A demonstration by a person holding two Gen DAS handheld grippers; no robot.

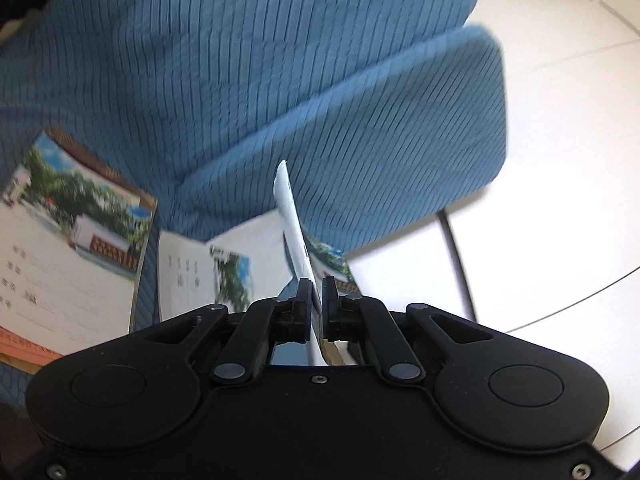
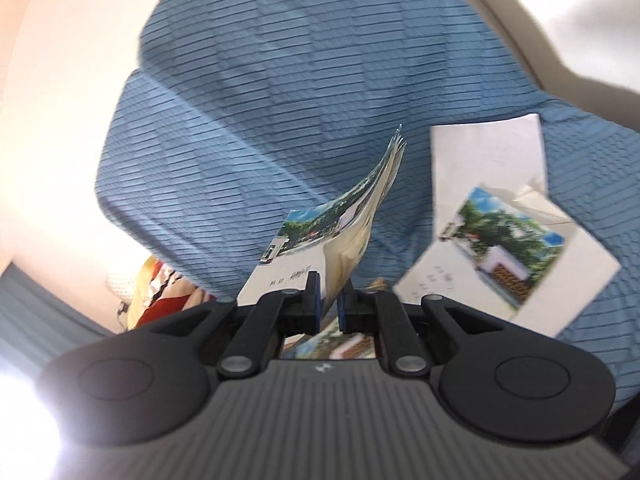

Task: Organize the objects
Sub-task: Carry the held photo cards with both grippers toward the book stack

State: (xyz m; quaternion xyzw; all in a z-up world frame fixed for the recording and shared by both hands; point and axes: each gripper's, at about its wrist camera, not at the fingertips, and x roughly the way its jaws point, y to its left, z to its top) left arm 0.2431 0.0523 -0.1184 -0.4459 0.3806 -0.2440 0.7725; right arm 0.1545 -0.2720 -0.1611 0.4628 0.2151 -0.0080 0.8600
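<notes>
My left gripper (image 1: pixel 317 286) is shut on a thin booklet (image 1: pixel 292 224), seen edge-on and lifted above the blue ribbed sofa cushion (image 1: pixel 280 80). Below it lie two more notebooks with a photo of trees and a white wall on their covers, one (image 1: pixel 60 240) at the left and one (image 1: pixel 208 272) under the fingers. My right gripper (image 2: pixel 329 286) is shut on a similar notebook (image 2: pixel 344 220), whose pages fan upward. Another such notebook (image 2: pixel 508 256) rests on the cushion (image 2: pixel 280 100) to the right, partly over a white sheet (image 2: pixel 488 152).
White floor tiles (image 1: pixel 560 160) spread to the right of the sofa in the left wrist view. A beige sofa frame (image 2: pixel 540 32) curves along the upper right of the right wrist view. A patterned red and yellow item (image 2: pixel 160 292) shows at the lower left.
</notes>
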